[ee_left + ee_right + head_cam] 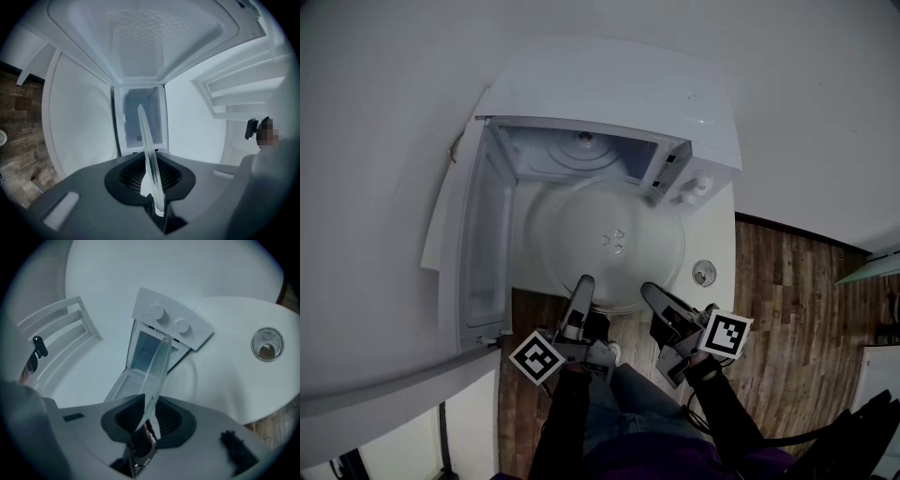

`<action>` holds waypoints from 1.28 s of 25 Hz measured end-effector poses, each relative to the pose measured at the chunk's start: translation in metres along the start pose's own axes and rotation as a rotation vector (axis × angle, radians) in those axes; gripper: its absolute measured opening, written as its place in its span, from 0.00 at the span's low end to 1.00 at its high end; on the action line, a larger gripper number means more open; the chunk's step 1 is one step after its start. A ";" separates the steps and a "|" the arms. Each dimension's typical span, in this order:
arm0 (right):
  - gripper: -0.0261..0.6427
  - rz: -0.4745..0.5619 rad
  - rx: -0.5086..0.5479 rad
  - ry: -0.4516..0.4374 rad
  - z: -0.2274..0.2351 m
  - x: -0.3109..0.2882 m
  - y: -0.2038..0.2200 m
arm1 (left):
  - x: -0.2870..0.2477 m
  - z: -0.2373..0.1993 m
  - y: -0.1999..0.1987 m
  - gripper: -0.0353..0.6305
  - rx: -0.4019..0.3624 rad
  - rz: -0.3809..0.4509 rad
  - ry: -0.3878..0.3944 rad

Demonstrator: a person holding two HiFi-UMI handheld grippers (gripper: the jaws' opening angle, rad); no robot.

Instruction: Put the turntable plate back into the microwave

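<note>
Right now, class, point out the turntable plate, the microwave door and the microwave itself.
turntable plate (609,242), head view, centre of the glass.
microwave door (486,239), head view, its inner window pane.
microwave (619,94), head view, its white top.

Wht microwave (619,89), clear plate (609,234), brn floor (797,291)

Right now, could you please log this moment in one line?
clear glass turntable plate | held: left gripper, right gripper | outside open white microwave
</note>
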State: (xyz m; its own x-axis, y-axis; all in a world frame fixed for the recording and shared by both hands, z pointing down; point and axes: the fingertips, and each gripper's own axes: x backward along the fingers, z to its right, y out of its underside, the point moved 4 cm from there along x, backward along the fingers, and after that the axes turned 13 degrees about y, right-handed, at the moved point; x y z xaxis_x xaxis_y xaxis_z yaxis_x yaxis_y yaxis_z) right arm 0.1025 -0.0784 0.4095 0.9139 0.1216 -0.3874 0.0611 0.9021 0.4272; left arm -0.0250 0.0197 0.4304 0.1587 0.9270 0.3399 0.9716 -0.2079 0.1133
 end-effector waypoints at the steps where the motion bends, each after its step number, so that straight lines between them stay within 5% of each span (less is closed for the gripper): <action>1: 0.14 0.001 0.006 0.000 -0.001 -0.003 -0.001 | -0.002 -0.001 -0.002 0.12 0.000 -0.001 0.002; 32: 0.15 -0.022 0.015 0.004 -0.018 -0.087 -0.020 | -0.026 -0.032 -0.078 0.13 -0.049 -0.003 -0.015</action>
State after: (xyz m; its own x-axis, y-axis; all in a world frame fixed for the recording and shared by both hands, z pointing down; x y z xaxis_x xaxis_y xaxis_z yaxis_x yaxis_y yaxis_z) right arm 0.0144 -0.0993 0.4206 0.9105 0.1035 -0.4003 0.0875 0.8981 0.4311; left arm -0.1106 0.0014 0.4425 0.1587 0.9322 0.3255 0.9623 -0.2197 0.1602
